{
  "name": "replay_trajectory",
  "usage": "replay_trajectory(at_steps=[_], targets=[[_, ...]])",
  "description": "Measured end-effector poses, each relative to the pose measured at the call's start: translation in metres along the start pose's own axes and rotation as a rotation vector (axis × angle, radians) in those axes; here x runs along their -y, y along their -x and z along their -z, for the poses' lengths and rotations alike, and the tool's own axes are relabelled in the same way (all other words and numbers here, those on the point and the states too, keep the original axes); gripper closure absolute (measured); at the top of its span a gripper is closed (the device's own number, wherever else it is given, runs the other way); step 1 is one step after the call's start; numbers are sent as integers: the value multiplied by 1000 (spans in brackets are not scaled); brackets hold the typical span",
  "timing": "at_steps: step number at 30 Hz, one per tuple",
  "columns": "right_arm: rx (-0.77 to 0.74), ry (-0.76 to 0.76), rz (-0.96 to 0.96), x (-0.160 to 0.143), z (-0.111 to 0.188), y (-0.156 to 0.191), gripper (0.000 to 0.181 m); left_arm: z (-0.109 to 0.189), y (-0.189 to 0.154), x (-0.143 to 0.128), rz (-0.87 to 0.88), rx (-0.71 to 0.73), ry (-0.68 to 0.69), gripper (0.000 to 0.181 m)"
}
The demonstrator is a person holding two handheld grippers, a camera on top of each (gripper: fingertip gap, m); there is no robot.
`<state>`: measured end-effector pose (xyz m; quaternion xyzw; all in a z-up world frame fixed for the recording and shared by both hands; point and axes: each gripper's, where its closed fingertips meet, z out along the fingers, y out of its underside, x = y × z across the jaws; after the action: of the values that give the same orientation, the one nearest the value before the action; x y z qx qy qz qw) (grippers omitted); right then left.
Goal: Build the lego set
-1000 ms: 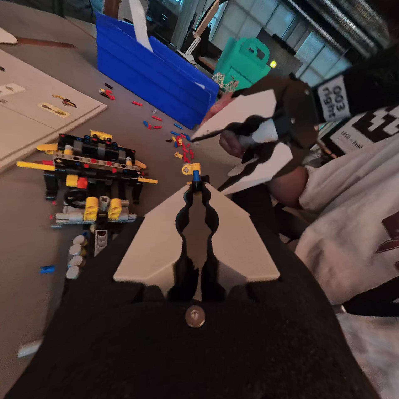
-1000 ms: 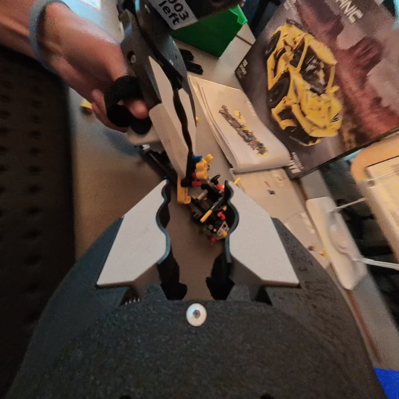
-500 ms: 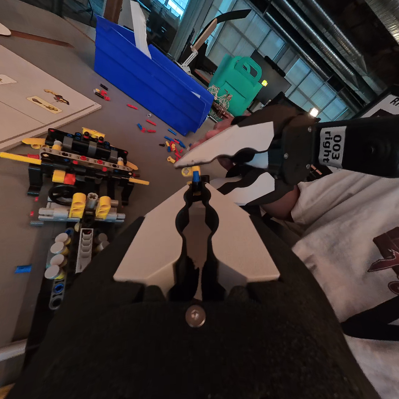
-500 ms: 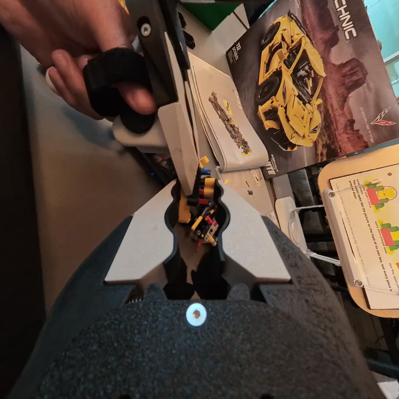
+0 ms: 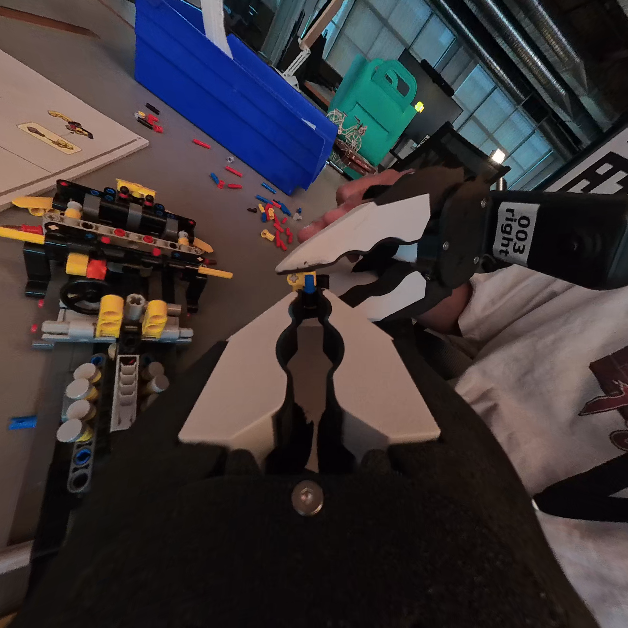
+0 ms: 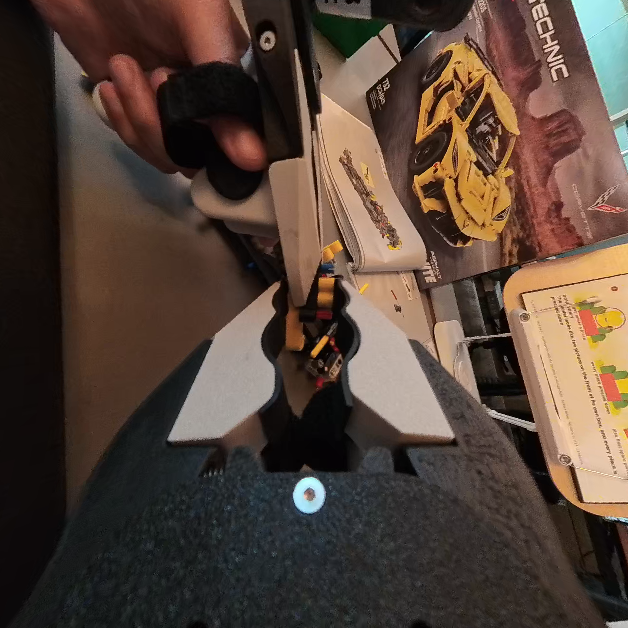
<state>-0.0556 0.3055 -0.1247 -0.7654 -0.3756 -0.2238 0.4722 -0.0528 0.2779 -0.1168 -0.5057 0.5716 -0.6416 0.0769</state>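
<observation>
Left wrist view: your left gripper [image 5: 307, 294] had its fingers pressed together at the tips, pinching a small piece made of a yellow connector [image 5: 298, 279] on a blue pin [image 5: 309, 284]. Your right gripper [image 5: 307, 272] came in from the right with its fingers parted, the upper finger [image 5: 360, 231] lying right over the yellow connector, the lower one beneath and to the right; whether either touched the piece could not be told. Left on the grey table [image 5: 102, 85]: the part-built lego chassis [image 5: 108, 272], black, grey and yellow, with a black steering wheel [image 5: 83, 295]. Behind it: an open instruction booklet [image 5: 44, 136], a scatter of loose red, blue and yellow pins [image 5: 275, 217], a blue bin [image 5: 224, 88] and a green bag [image 5: 373, 108].

Right wrist view: your right gripper [image 6: 311, 289] stood partly open with nothing clamped. The left gripper [image 6: 302, 265], held in your hand [image 6: 170, 85], reached down between its tips; the yellow connector [image 6: 294, 328] showed just below that tip. The chassis [image 6: 324, 343] lay beyond, seen through the gap. Right of it: the booklet [image 6: 367, 204], the set box [image 6: 492, 142] with a yellow car on it, and a card in a wooden holder [image 6: 577, 373].
</observation>
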Motion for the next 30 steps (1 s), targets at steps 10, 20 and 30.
replay_trajectory(at_steps=[10,20,30], targets=[[-67,-141,-164,9,4,-11,126,10,17,13,-99,144,-69,173],[738,-675,-1442,46,34,-40,124,35,-22,60,-985,519,-349,173],[945,-751,-1547,56,39,-37,152,25,-32,54,-1196,564,-322,173]])
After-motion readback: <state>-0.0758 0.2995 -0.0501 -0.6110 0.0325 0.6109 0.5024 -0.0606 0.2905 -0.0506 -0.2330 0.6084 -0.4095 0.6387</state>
